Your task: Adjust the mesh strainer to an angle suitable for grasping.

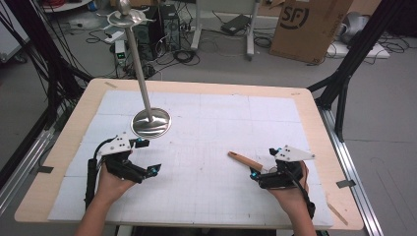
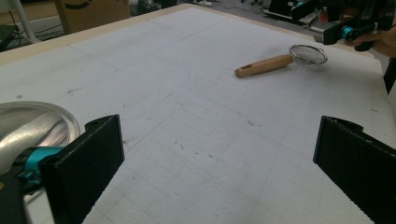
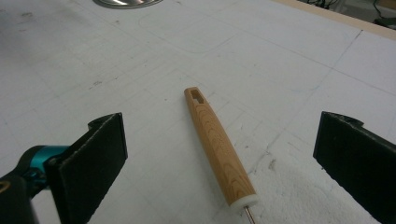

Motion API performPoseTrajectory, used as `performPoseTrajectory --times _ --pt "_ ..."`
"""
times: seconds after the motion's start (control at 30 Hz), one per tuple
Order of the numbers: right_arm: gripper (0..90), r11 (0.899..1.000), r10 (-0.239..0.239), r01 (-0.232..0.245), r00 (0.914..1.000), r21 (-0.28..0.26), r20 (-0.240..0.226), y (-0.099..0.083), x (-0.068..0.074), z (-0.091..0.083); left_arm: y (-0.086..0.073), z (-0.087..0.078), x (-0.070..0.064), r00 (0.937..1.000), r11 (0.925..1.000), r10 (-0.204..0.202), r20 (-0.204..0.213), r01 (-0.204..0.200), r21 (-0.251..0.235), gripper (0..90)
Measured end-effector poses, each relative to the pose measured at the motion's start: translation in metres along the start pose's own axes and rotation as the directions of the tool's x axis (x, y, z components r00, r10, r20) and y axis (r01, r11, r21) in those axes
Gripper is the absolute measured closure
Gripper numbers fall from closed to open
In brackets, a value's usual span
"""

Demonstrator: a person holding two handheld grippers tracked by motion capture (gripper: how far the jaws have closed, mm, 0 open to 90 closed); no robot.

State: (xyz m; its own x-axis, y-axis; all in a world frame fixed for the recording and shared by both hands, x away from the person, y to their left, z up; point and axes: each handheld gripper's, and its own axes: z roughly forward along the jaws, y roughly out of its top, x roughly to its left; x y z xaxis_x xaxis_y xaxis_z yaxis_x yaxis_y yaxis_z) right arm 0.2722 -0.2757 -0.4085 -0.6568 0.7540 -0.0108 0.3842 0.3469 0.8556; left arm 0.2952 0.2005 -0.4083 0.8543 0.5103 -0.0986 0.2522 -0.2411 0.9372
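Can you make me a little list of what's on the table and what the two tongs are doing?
table: white mat on a wooden top
stand: shiny metal pole on a round base, far left
strainer: small mesh strainer with a wooden handle, lying flat on the right
left tongs: open, holding nothing
right tongs: open, with the handle lying between the jaws, not gripped

Even, soft overhead light fell on the white mat (image 1: 216, 142) — shadows were faint; the steel base (image 1: 151, 122) showed glare, near jaws slightly blurred
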Motion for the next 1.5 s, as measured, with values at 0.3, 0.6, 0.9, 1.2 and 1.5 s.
performPoseTrajectory --times 0.3,0.6,0.9,1.2,1.5 --pt "1.6 1.0 -0.003 0.003 0.9999 0.008 0.011 -0.002 0.001 0.0 -0.001 0.003 -0.002 1.0 0.9999 0.006 0.006 -0.007 0.015 2.4" --pt "4.9 0.999 -0.014 0.013 0.9997 0.035 0.02 -0.002 0.0 0.002 -0.002 0.004 -0.002 1.0 0.9999 0.002 0.009 -0.002 0.015 2.4" --pt "19.3 0.994 -0.019 0.017 0.9997 0.107 0.013 -0.003 -0.004 0.007 -0.002 0.003 -0.001 0.9999 0.9999 -0.002 0.011 0.002 0.012 2.4" --pt "25.9 0.984 -0.039 0.033 0.9988 0.175 0.031 0.0 -0.009 0.015 -0.003 0.003 -0.001 0.9999 0.9999 -0.006 0.011 0.006 0.014 2.4" --pt "36.7 0.959 -0.056 0.048 0.9982 0.279 0.02 -0.002 -0.01 0.027 -0.004 0.005 -0.001 0.9999 0.9997 -0.006 0.015 0.006 0.022 2.4"
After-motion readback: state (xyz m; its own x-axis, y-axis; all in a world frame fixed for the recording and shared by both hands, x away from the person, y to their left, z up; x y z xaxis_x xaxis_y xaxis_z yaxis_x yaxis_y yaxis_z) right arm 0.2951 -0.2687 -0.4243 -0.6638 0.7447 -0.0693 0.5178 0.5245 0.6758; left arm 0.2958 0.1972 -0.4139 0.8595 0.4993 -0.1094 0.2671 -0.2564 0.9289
